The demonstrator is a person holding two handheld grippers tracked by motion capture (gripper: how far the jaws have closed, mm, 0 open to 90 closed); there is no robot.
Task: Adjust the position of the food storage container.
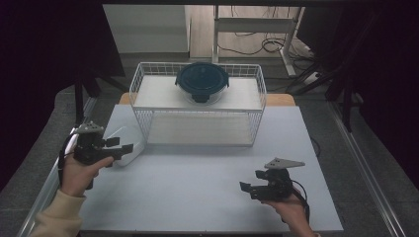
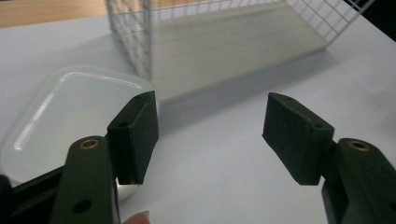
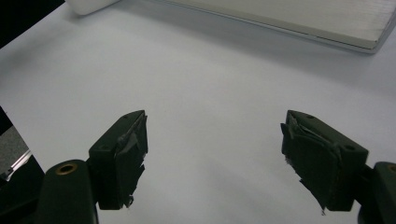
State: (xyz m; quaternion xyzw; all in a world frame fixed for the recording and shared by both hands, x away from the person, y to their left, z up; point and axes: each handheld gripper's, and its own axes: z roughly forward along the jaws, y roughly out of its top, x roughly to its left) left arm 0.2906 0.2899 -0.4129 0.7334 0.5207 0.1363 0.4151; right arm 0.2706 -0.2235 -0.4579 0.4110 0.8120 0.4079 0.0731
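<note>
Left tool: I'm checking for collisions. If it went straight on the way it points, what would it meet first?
Probably the white wire basket rack: the open left tool aims over bare table at its near corner. The translucent plastic lid lies just aside, though depth is unclear.

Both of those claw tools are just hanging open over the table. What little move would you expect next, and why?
Probably the left gripper eases forward and down to straddle the edge of the white lidded container. Its jaws are open, with one already over the container's rim. The right gripper is open over bare table, far from the round dark-lidded container on top of the wire rack.
</note>
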